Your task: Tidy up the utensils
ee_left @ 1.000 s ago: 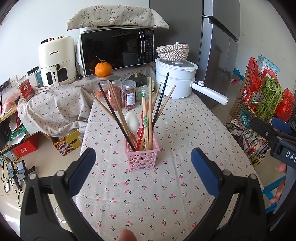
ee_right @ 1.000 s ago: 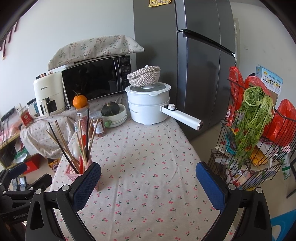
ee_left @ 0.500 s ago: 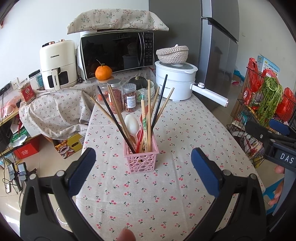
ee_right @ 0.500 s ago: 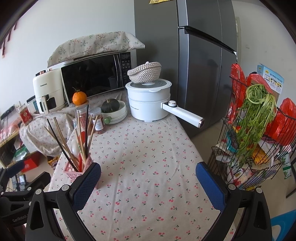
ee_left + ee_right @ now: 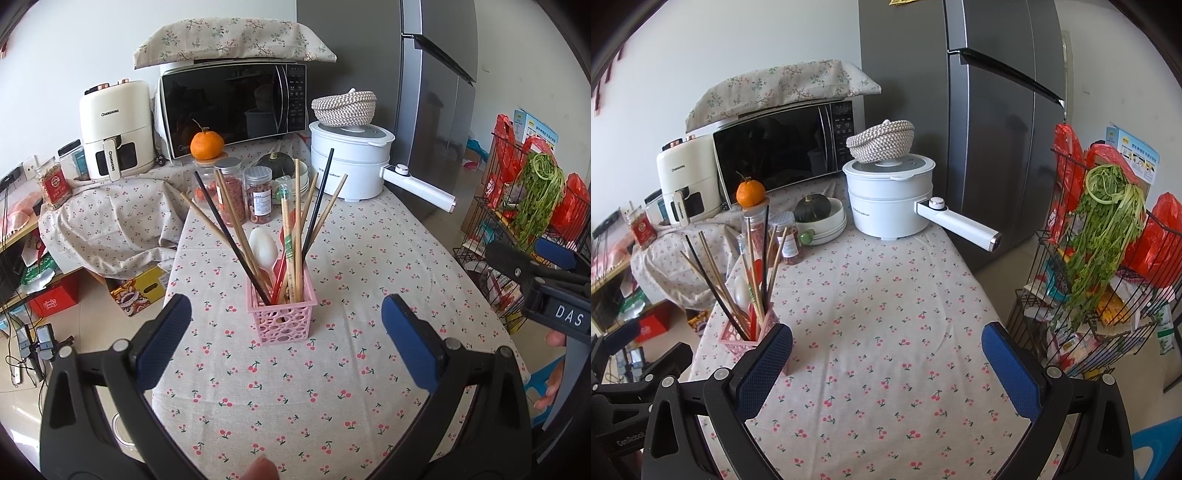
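A pink perforated basket (image 5: 282, 318) stands on the cherry-print tablecloth (image 5: 332, 387). It holds several wooden and black chopsticks (image 5: 295, 221), a white spoon (image 5: 263, 249) and a red utensil. My left gripper (image 5: 286, 341) is open and empty, above the table just in front of the basket. My right gripper (image 5: 886, 365) is open and empty over the table; the basket (image 5: 746, 332) sits beside its left finger. The right gripper also shows at the right edge of the left wrist view (image 5: 546, 280).
A white electric pot (image 5: 890, 199) with a long handle, jars (image 5: 258, 195), an orange (image 5: 207, 144), a microwave (image 5: 236, 107) and an air fryer (image 5: 114, 129) line the far end. A wire rack with greens (image 5: 1108, 251) stands right of the table. A fridge (image 5: 990, 110) is behind.
Both grippers have drawn back and risen slightly, so the basket looks a little farther off. Both stay open and empty.
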{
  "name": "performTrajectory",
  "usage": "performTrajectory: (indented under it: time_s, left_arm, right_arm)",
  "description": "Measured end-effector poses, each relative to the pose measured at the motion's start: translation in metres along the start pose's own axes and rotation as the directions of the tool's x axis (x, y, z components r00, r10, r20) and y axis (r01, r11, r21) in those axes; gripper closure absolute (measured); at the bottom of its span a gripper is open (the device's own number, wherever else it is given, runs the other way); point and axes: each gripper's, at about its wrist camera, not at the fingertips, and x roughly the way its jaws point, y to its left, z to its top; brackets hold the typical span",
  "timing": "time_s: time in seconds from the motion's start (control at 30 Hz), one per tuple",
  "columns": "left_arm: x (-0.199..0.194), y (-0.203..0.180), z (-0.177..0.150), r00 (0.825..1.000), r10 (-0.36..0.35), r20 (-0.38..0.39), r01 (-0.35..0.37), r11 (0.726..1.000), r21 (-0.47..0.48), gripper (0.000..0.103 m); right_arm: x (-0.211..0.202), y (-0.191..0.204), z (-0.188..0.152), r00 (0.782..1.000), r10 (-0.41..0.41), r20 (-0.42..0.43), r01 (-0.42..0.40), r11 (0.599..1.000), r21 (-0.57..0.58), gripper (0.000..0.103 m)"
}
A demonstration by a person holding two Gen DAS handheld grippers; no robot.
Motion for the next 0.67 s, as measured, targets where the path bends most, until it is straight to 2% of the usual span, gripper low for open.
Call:
performTrajectory:
  time_s: [0.23,0.43,0.67]
  left_arm:
    - [-0.0006,-0.0014,-0.0006,1.0,-0.024,-0.007,0.024,1.0,-0.006,0.001]
    - [0.0011,-0.0051,-0.0018,1.0,-0.006,-0.016,0.006,1.0,0.008,0.001]
    - [0.0041,-0.0051,-0.0027,0.999,-0.019,-0.026,0.019,1.0,-0.002,0.001]
  right_arm:
    - [0.0004,0.0005,-0.0006,1.0,0.001,-0.005,-0.001,1.0,0.002,0.0]
    - [0.0014,0.0021,-0.0021,1.0,-0.006,-0.009,0.006,1.0,-0.008,0.0]
    - [0.0023,0.0024,-0.0027,1.0,-0.008,-0.011,0.008,1.0,-0.007,0.0]
